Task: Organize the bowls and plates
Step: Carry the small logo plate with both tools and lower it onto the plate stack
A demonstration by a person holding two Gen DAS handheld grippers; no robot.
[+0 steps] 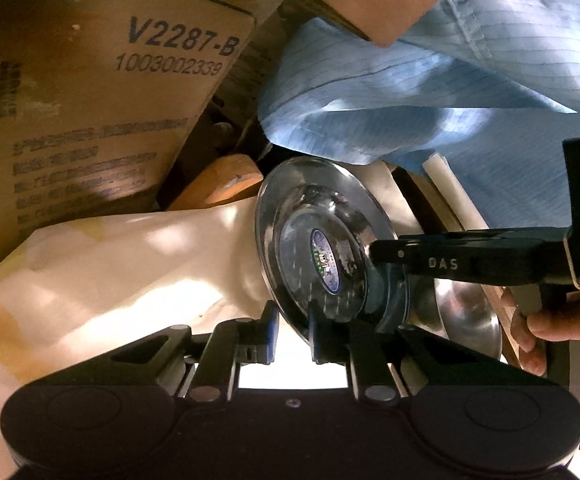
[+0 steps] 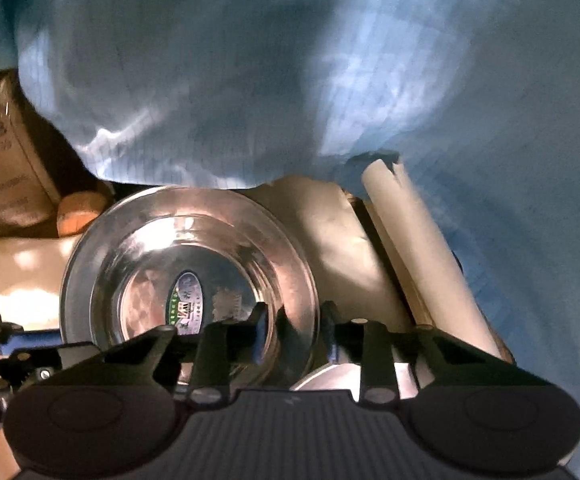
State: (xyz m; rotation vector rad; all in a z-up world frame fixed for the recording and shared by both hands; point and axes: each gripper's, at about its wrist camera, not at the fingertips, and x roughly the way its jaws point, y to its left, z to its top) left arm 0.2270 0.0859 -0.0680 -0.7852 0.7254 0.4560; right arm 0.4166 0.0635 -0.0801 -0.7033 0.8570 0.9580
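Left gripper (image 1: 293, 334): fingers nearly closed, straddling the steel plate (image 1: 322, 240) rim; contact unclear. Right gripper (image 2: 296, 332): fingers narrow, pinching the opposite rim. Plate tilted above white-covered bench (image 1: 109, 264). Second steel dish (image 1: 466, 316) beneath. Left view alone shows printed carton (image 1: 89, 80); blue garment (image 2: 249, 80) behind.

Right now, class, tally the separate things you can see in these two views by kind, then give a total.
Steel dishes: 2 (stickered dish, plain dish)
Hand-held grippers: 2 (left hand-held gripper, right hand-held gripper)
Cardboard box: 1
White tube: 1
Total: 6
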